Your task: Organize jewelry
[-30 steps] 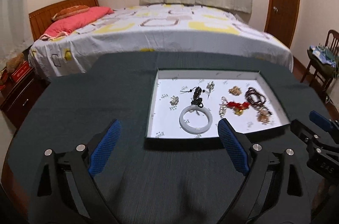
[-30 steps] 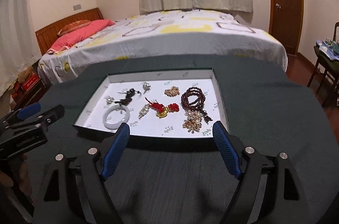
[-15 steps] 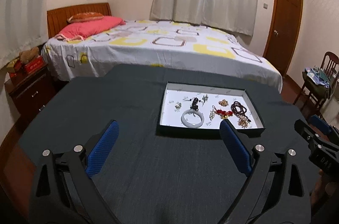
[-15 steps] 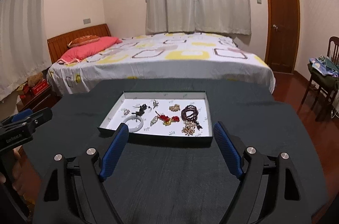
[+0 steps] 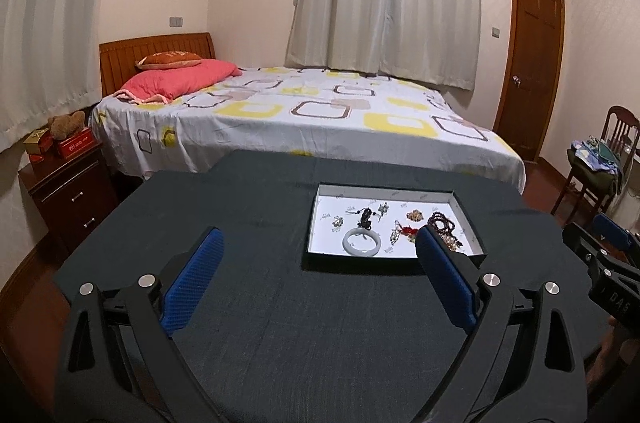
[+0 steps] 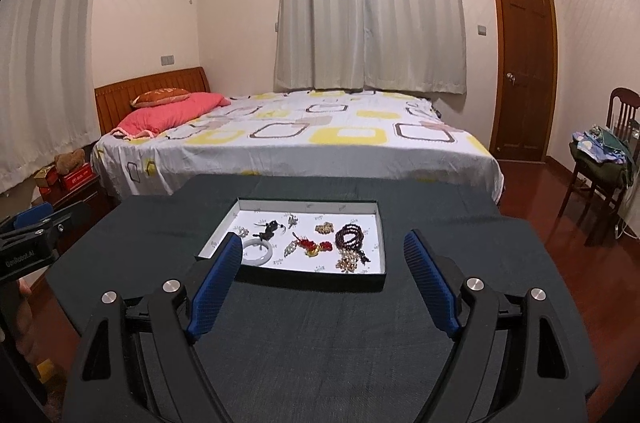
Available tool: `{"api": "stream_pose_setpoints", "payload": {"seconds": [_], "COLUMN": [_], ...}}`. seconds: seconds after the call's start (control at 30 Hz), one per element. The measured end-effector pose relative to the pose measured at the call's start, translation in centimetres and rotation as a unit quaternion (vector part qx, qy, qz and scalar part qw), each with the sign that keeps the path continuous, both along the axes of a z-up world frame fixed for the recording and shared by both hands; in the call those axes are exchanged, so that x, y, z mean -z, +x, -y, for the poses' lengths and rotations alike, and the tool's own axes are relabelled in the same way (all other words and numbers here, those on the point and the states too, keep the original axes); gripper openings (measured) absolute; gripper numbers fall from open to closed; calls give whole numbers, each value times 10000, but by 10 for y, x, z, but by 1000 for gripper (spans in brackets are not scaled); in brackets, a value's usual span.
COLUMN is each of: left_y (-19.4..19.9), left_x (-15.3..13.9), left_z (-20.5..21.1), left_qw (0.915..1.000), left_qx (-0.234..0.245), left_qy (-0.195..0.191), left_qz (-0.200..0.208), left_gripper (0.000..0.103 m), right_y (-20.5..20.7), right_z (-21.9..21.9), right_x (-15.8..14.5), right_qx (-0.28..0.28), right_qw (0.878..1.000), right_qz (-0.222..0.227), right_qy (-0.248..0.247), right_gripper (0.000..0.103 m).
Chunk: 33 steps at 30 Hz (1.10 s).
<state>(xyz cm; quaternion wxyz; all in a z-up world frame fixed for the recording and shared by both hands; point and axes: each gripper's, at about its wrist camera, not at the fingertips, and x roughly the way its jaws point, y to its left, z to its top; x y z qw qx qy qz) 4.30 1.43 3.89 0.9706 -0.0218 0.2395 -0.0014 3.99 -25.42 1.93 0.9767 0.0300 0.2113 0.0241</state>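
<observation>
A shallow white tray (image 5: 470,223) (image 6: 376,211) sits on the dark cloth-covered table and holds several jewelry pieces. In it lie a white bangle (image 5: 362,242) (image 6: 260,252), a dark beaded bracelet (image 5: 440,223) (image 6: 350,237), a red knotted charm (image 5: 409,231) (image 6: 316,246), a black pendant (image 5: 365,217) (image 6: 270,227) and small gold and silver pieces. My left gripper (image 5: 318,283) is open and empty, well back from the tray's near edge. My right gripper (image 6: 322,285) is open and empty, also short of the tray.
The table (image 5: 240,223) (image 6: 460,243) is covered in dark grey cloth. Behind it stands a bed (image 5: 304,111) with a red pillow, a wooden nightstand (image 5: 68,191) on the left, a door (image 6: 524,63) and a chair (image 6: 604,159) with clothes on the right.
Both grippers have pulled back and up from the tray, which now looks smaller and farther. Both stay open and empty. The jewelry has not moved.
</observation>
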Motion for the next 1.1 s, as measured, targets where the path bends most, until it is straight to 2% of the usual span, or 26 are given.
{"api": "stream_pose_setpoints", "payload": {"seconds": [0.23,1.1], "left_y": [-11,-14], "left_x": [-10,-16], "left_z": [-1,2], "left_qw": [9997,9994], "left_qx": [-36,-20], "left_qy": [-26,15], "left_qz": [230,338], "left_gripper": [94,94], "right_y": [-10,-15], "right_z": [-1,3], "right_x": [-8,-14], "right_qx": [39,85], "right_qw": [9999,9997], "right_qz": [162,227], "right_qy": [-13,-22], "right_gripper": [80,81]}}
